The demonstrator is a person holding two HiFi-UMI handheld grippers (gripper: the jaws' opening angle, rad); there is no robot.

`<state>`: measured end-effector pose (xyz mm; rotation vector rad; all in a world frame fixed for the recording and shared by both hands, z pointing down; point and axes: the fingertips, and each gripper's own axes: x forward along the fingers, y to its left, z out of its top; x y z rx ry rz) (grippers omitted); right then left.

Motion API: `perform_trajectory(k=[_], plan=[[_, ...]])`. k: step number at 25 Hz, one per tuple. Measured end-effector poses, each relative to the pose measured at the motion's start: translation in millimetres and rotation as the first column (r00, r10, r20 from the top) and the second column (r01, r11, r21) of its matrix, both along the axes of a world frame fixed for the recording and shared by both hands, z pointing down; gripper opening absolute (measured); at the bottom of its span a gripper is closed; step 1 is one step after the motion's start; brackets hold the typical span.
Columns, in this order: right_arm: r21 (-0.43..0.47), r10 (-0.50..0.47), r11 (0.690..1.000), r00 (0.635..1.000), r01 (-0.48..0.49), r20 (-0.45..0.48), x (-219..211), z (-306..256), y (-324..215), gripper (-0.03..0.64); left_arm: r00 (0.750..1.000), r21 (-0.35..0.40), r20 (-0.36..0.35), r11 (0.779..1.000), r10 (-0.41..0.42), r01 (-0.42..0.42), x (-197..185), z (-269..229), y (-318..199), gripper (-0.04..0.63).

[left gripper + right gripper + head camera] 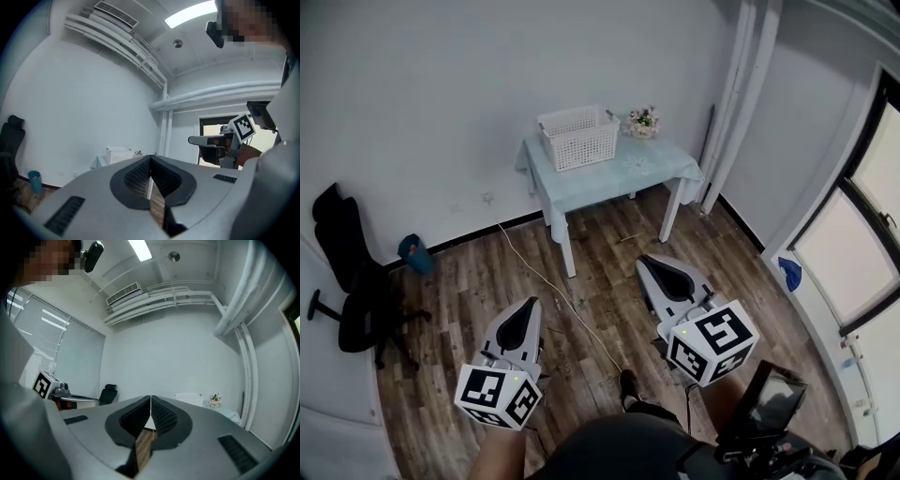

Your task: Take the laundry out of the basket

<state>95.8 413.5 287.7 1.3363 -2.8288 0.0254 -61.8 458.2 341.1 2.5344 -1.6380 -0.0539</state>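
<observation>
**Both grippers clenched and empty, basket across the room**

In the head view, a black office chair stood at the far left beside the white wall. A small teal bin sat just to its right on the wood floor. The left gripper pointed level toward the far wall, and its fingers were clenched together with nothing between them. A pale cable ran across the floor between the 2 grippers. Beyond them, well apart from both, the white laundry basket stood upright on the left part of a bench. The bench was covered with a light blue cloth and set against the wall. What lay inside the basket could not be made out. A small pot of flowers sat just right of the basket. The right gripper also pointed level, its fingers pressed shut on nothing. White pipes ran up the corner further right, and a blue object lay by the window.
</observation>
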Motion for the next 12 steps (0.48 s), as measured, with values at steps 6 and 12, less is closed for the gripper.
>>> perform_trajectory(k=[6,12], plan=[[0.006,-0.043,0.999,0.998,0.043,0.035,8,-6,-58,0.015,0.996,-0.003,0.091,1.000,-0.007,0.007,19,-7,-56,0.008],[-0.017,-0.064,0.998,0.996,0.066,0.064,30,-3,-120,0.015,0.995,-0.024,0.101,1.000,0.010,-0.008,46,-7,-113,0.008]])
